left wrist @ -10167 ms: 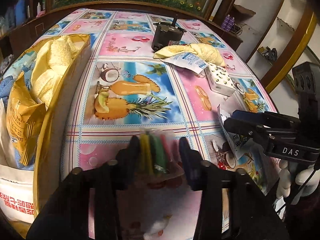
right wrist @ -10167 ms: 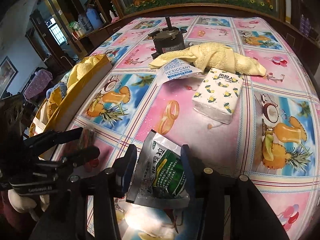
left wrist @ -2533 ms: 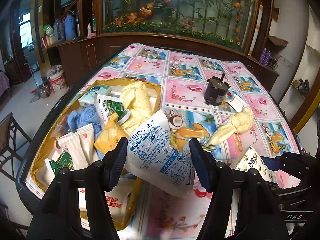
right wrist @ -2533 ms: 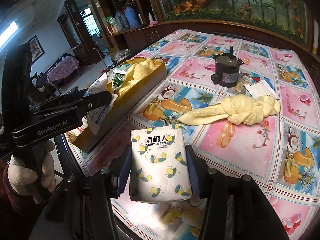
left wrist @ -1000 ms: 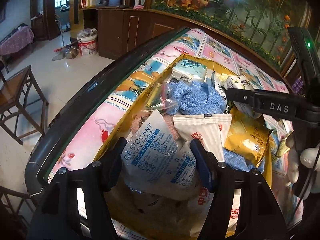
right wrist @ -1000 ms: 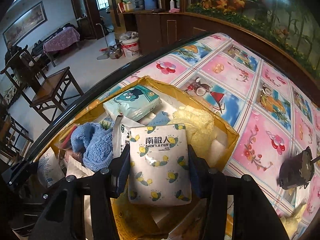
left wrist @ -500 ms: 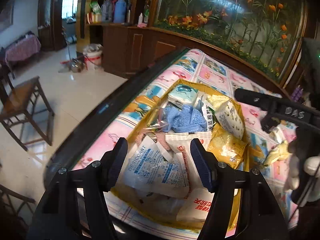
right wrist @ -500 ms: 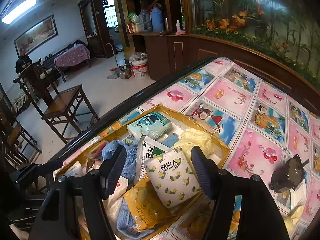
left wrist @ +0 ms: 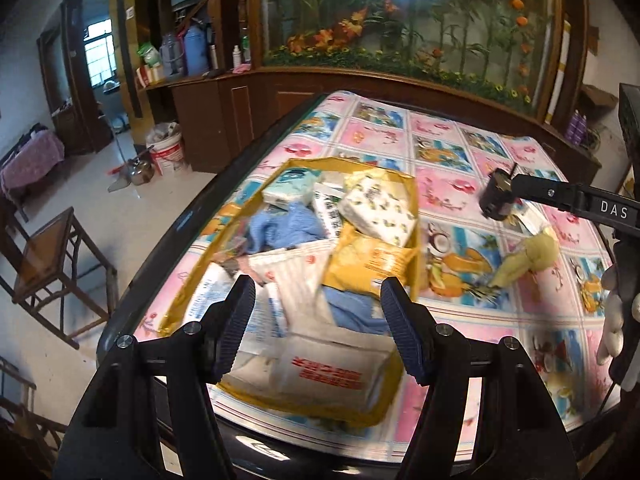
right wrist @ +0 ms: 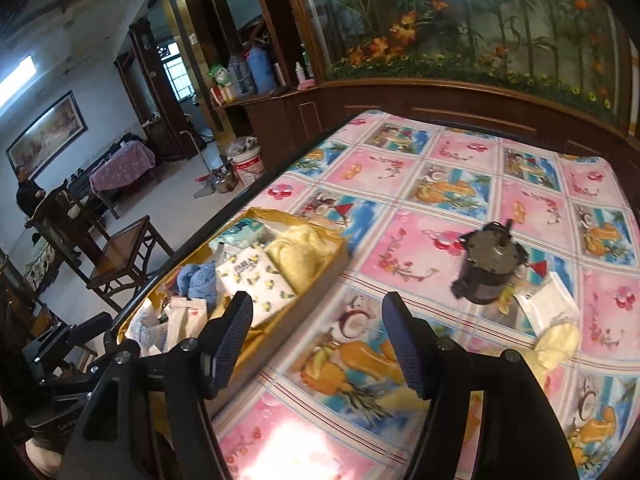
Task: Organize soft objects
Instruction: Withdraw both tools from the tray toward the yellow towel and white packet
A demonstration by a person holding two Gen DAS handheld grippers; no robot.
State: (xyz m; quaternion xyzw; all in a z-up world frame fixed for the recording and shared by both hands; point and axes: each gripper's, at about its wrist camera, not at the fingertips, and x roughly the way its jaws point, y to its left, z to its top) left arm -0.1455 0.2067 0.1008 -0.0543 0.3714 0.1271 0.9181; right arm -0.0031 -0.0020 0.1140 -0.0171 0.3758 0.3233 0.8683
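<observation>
Left wrist view: left gripper [left wrist: 316, 320] is seen w/ jaws apart and nothing held between them, above the near end of the yellow box [left wrist: 414, 200] on the counter [left wrist: 440, 184]. The box is packed w/ soft items: tissue pack [left wrist: 378, 210] at the far right, blue cloth [left wrist: 288, 226], yellow bag [left wrist: 368, 260], desiccant bag [left wrist: 208, 300] at the near left. Outside the box, to the right, a yellow towel [left wrist: 528, 258] lies on the counter, near a black motor [left wrist: 494, 196]. Right gripper's finger [left wrist: 568, 198] is seen at the right edge. Right wrist view: right gripper [right wrist: 316, 322] is seen w/ jaws just opened, nothing between them, above the counter beside the box [right wrist: 340, 256]. Tissue pack [right wrist: 256, 276] lies in the box, apart from the pads. Motor [right wrist: 490, 270] stands to the right; towel [right wrist: 558, 342] is partly seen near it. Left gripper [right wrist: 76, 336] shows at lower left.
</observation>
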